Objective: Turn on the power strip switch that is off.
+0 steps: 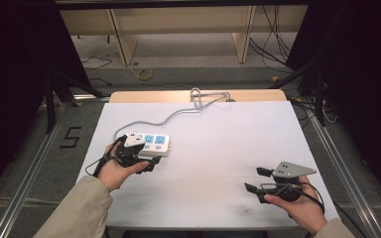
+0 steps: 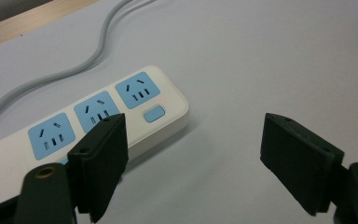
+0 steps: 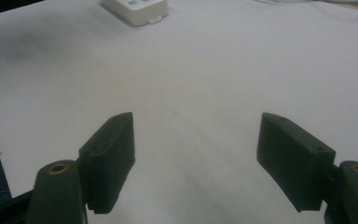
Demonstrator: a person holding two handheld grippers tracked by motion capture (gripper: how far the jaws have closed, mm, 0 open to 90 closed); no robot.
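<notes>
White sheeting covers the desk (image 1: 218,148) in the high view, with a bare wooden strip along its far edge and dark floor, loose cables and pale shelving beyond. Left hand-held gripper (image 1: 146,161) sits at the near-left part of the desk, held in the person's left hand (image 1: 113,171), jaws apart, with nothing between them. A white power strip (image 1: 151,144) with blue socket faces lies flat on the desk just beyond and touching or nearly touching this hand-held gripper; contact cannot be confirmed. Its grey cord (image 1: 178,115) runs away from the strip to the far edge of the desk. Right hand-held gripper (image 1: 258,181) is at the near-right, held in the right hand (image 1: 300,208), jaws apart and empty, grey plate on top, well apart from the strip. Left gripper view: left hand-held gripper (image 2: 193,154) has jaws spread wide over bare desk; the power strip (image 2: 88,126) lies ahead and to the left, three blue sockets and a blue switch visible, its near edge partly hidden behind the left jaw. The cord (image 2: 74,65) curves off beyond it. Right gripper view: right hand-held gripper (image 3: 196,154) has jaws wide apart above bare desk; one end of the power strip (image 3: 137,9) shows far ahead, to the left.
</notes>
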